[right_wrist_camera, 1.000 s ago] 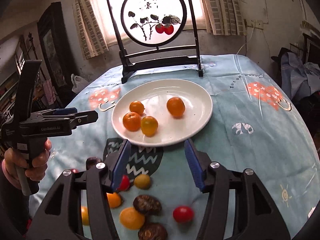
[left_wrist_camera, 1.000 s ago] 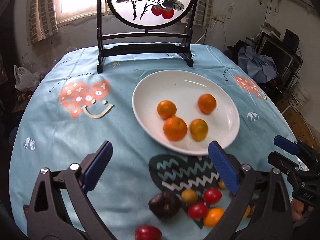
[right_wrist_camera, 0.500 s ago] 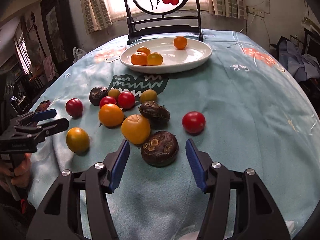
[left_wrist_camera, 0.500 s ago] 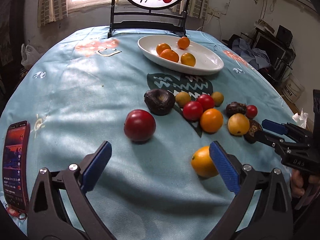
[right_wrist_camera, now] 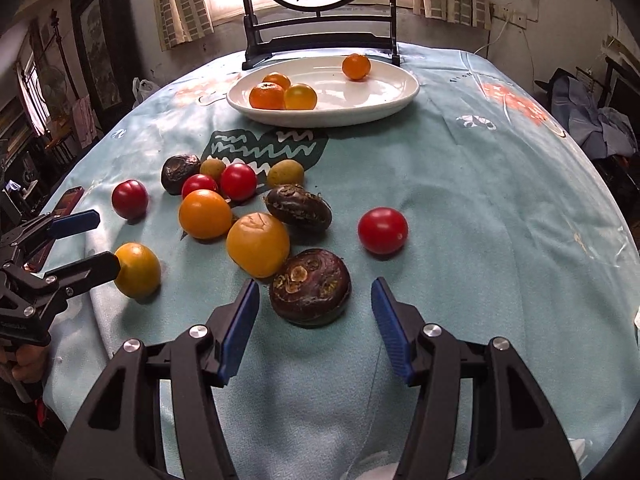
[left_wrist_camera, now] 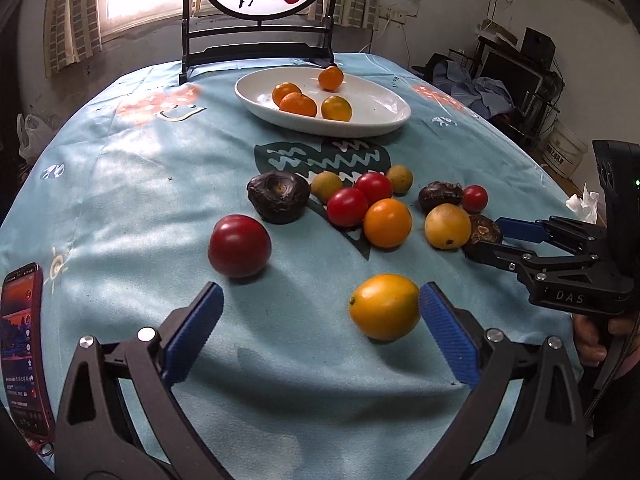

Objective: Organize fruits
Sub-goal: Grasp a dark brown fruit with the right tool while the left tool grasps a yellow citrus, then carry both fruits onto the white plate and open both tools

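A white plate [left_wrist_camera: 376, 120] at the back of the table holds several orange fruits. Loose fruits lie on the blue cloth nearer me. My left gripper [left_wrist_camera: 320, 320] is open low over the cloth, its right finger next to a yellow-orange fruit [left_wrist_camera: 384, 306]; a red tomato [left_wrist_camera: 239, 246] lies just ahead on the left. My right gripper [right_wrist_camera: 316, 320] is open around the near side of a dark brown fruit [right_wrist_camera: 310, 286]. An orange fruit [right_wrist_camera: 258, 244] touches it on the left, and a red tomato [right_wrist_camera: 383, 230] lies ahead on the right. The plate also shows in the right wrist view [right_wrist_camera: 372, 100].
A cluster of red, orange, yellow and dark fruits [left_wrist_camera: 372, 200] lies mid-table. A phone [left_wrist_camera: 20, 344] lies at the left edge. A black-framed round screen [left_wrist_camera: 260, 8] stands behind the plate. Crumpled tissue [left_wrist_camera: 582, 202] lies at the right edge.
Both grippers have pulled back from over the plate and dropped low to the loose fruits. In the last half second each moved closer to its fruit. Both stayed open.
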Demonstrator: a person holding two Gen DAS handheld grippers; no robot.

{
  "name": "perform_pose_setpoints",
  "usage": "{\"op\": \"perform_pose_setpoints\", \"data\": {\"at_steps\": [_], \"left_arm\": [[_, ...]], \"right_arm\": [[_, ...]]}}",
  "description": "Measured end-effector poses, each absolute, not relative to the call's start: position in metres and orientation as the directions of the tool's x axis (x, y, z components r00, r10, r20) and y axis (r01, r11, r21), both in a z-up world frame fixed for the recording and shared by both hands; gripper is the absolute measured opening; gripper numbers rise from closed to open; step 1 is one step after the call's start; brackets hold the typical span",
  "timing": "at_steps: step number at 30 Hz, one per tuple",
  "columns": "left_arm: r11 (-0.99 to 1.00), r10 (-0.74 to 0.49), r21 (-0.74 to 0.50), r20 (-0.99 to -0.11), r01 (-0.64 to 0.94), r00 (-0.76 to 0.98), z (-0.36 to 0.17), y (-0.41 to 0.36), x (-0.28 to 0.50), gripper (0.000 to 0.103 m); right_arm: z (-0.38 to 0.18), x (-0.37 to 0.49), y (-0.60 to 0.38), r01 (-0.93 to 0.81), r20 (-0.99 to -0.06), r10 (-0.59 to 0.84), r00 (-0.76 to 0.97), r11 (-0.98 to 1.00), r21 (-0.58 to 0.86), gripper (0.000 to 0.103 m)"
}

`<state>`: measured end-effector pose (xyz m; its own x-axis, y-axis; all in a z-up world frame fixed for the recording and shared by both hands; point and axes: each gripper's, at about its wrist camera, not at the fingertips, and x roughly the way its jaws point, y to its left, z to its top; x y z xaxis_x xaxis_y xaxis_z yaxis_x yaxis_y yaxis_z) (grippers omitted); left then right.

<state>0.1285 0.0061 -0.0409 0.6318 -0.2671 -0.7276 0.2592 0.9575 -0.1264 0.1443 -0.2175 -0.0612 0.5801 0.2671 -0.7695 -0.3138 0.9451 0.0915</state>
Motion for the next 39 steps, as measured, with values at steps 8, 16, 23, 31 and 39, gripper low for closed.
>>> {"op": "perform_pose_setpoints", "data": {"at_steps": [8, 16, 23, 31, 39], "left_arm": [[0.953, -0.28, -0.132, -0.732, 0.274, 0.621, -0.043, 0.005, 0.129, 0.1], [0.949, -0.29, -0.138, -0.73, 0.282, 0.619, -0.042, 0.005, 0.129, 0.1], [0.919, -0.348, -0.133, -0.715, 0.372, 0.606, -0.039, -0.008, 0.121, 0.096], [0.9, -0.343, -0.11, -0.776, 0.421, 0.53, -0.051, -0.028, 0.129, 0.069], [0.903, -0.335, -0.116, -0.795, 0.415, 0.506, -0.056, -0.029, 0.133, 0.045]], "right_arm": [[-0.065, 0.148, -0.198, -0.338, -0.793, 0.189, 0.579, 0.941, -0.023, 0.059], [-0.067, 0.15, -0.202, -0.32, -0.799, 0.197, 0.568, 0.947, 0.006, 0.043], [-0.062, 0.15, -0.24, -0.248, -0.733, 0.355, 0.58, 0.934, 0.256, 0.043], [-0.061, 0.148, -0.238, -0.261, -0.731, 0.36, 0.581, 0.932, 0.252, 0.043], [-0.06, 0.147, -0.239, -0.273, -0.718, 0.38, 0.584, 0.924, 0.267, 0.043]]}}
